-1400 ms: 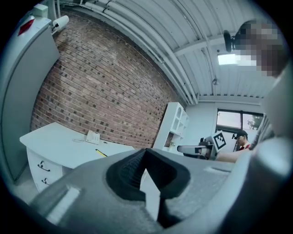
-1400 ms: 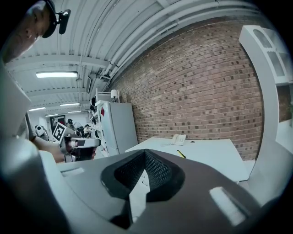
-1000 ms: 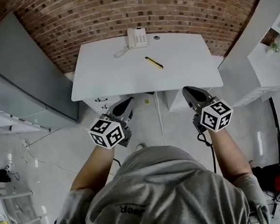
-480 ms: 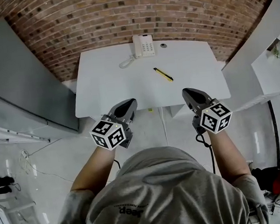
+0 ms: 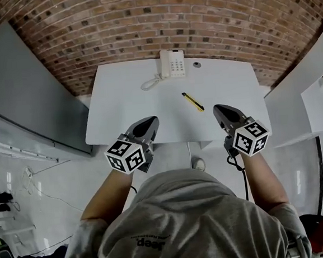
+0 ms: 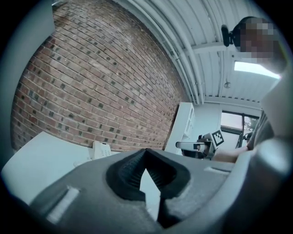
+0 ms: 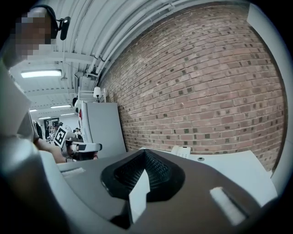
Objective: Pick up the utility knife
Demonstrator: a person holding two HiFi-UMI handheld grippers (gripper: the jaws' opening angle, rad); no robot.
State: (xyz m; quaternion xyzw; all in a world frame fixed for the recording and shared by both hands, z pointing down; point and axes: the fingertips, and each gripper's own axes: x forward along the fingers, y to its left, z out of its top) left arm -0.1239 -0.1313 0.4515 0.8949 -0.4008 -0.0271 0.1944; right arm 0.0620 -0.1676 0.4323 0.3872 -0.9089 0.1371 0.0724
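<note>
The utility knife [image 5: 193, 101], yellow and black, lies slantwise on the white table [image 5: 131, 100], right of centre. My left gripper [image 5: 149, 122] hangs at the table's near edge, left of the knife, with its jaws together and nothing in them. The tip of my right gripper [image 5: 220, 110] is just right of the knife and a little nearer to me; it is shut and empty. In the left gripper view the left gripper [image 6: 146, 153] points over the table [image 6: 41, 155] at the brick wall. In the right gripper view the right gripper [image 7: 146, 154] does the same, and the knife is hidden.
A white desk phone [image 5: 172, 63] with a coiled cord stands at the table's far edge against the brick wall [image 5: 141, 20]. A small round grommet [image 5: 197, 64] sits beside it. A grey panel [image 5: 29, 92] flanks the table's left, a white cabinet [image 5: 311, 101] its right.
Both grippers have come forward from over the floor to the table's near edge. The table and knife now look closer. Both stay shut.
</note>
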